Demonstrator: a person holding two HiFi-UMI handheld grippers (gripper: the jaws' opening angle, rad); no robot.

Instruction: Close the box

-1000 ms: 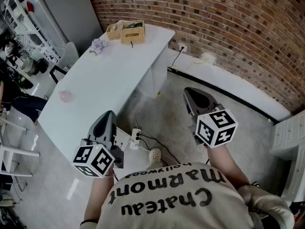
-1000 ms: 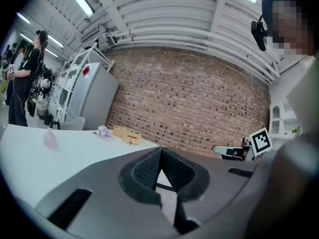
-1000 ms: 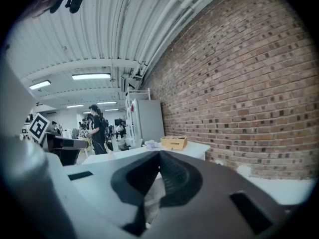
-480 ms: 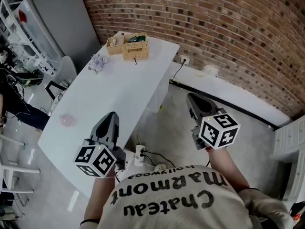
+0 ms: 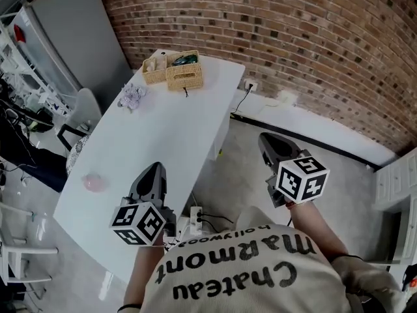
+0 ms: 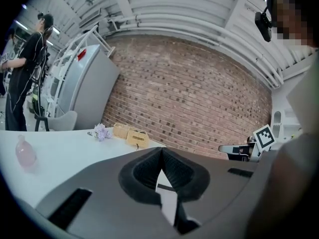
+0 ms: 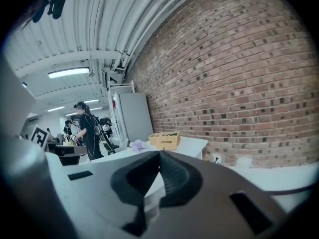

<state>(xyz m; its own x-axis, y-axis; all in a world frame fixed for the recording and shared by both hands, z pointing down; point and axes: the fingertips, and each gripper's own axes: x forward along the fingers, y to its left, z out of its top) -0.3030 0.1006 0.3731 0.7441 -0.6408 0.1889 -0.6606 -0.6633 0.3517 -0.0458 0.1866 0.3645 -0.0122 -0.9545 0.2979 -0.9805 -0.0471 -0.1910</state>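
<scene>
A wicker box stands at the far end of the white table, with a second wicker basket beside it; whether it has a lid I cannot tell. Both show small in the left gripper view, box, and in the right gripper view, box. My left gripper hangs over the table's near edge, jaws shut and empty. My right gripper is held over the floor to the right of the table, also shut on nothing. Both are far from the box.
A pink bottle and a bunch of purple flowers lie on the table. A power strip with cables lies on the floor. A brick wall is behind, white drawers at right, people at left.
The table and the wicker box have slid nearer in the head view as the person comes closer. Both grippers keep their pose and stay shut.
</scene>
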